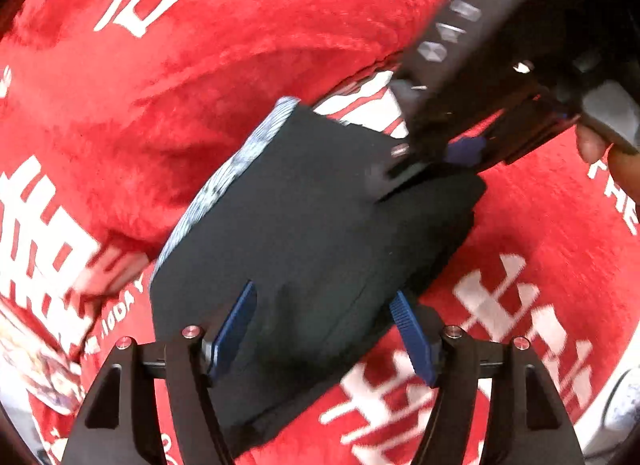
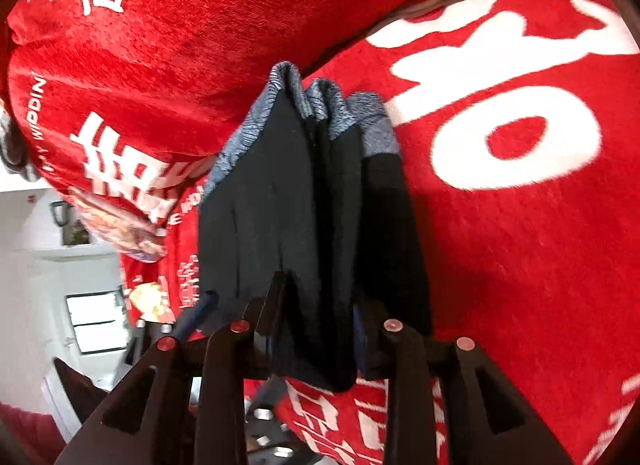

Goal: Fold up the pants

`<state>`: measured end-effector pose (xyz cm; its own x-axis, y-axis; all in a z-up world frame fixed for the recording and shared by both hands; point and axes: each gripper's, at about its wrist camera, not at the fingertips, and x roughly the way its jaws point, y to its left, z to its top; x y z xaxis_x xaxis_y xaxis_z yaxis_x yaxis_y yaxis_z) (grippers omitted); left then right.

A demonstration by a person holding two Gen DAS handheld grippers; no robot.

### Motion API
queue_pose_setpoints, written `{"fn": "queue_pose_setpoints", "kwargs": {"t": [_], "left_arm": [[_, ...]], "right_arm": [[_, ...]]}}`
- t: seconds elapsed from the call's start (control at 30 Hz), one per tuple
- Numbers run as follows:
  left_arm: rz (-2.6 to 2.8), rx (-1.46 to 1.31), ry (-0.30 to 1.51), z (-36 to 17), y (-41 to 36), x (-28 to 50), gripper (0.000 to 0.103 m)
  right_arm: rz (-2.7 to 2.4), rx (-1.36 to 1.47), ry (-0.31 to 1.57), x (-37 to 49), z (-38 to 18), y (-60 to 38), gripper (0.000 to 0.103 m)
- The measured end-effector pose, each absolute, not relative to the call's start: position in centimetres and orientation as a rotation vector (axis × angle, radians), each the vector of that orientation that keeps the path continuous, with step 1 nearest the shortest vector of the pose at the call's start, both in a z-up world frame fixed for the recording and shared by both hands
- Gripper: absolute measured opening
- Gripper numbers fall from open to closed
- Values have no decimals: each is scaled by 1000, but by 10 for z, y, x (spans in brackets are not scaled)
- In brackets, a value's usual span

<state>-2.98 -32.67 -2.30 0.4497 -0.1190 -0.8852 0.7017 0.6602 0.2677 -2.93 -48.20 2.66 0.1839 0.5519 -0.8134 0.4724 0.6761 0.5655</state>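
Observation:
The black pants (image 1: 312, 205) lie as a folded bundle on a red blanket (image 1: 160, 105), with a grey patterned band (image 1: 224, 181) along the left edge. My left gripper (image 1: 324, 329) stands open over the near end, one blue pad on the cloth and one at its right edge. My right gripper (image 1: 432, 157) reaches in from the upper right to the far corner. In the right wrist view the pants (image 2: 256, 205) stand in bunched folds that fill the gap of the right gripper (image 2: 318, 317), touching both fingers. The grey band (image 2: 372, 121) is at the far end.
The red blanket (image 2: 520, 265) with large white lettering covers the whole surface and rises in a thick fold (image 1: 200, 45) beyond the pants. A person's fingers (image 1: 596, 145) hold the right gripper. A white wall and a window (image 2: 92, 321) show past the blanket's edge.

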Motion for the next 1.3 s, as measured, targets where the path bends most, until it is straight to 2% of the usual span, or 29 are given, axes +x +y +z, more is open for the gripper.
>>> {"fn": "queue_pose_setpoints", "kwargs": {"t": [0.03, 0.27, 0.47, 0.57, 0.73, 1.3], "left_arm": [[-561, 681, 987, -20, -319, -30, 70], [-442, 510, 1038, 2, -241, 6, 70], [-312, 337, 1237, -29, -189, 50, 70], [-305, 299, 1298, -52, -178, 46, 70], [-311, 331, 1286, -52, -179, 38, 73], [-146, 216, 1374, -38, -167, 36, 73]], "right_arm": [[39, 886, 1456, -32, 30, -480, 37], [-206, 654, 1530, -43, 61, -460, 37], [-211, 490, 1442, -29, 97, -432, 37], [-160, 449, 1472, -22, 89, -417, 37], [-196, 434, 1597, -31, 48, -405, 38], [-144, 393, 1641, -28, 46, -401, 40]]}}
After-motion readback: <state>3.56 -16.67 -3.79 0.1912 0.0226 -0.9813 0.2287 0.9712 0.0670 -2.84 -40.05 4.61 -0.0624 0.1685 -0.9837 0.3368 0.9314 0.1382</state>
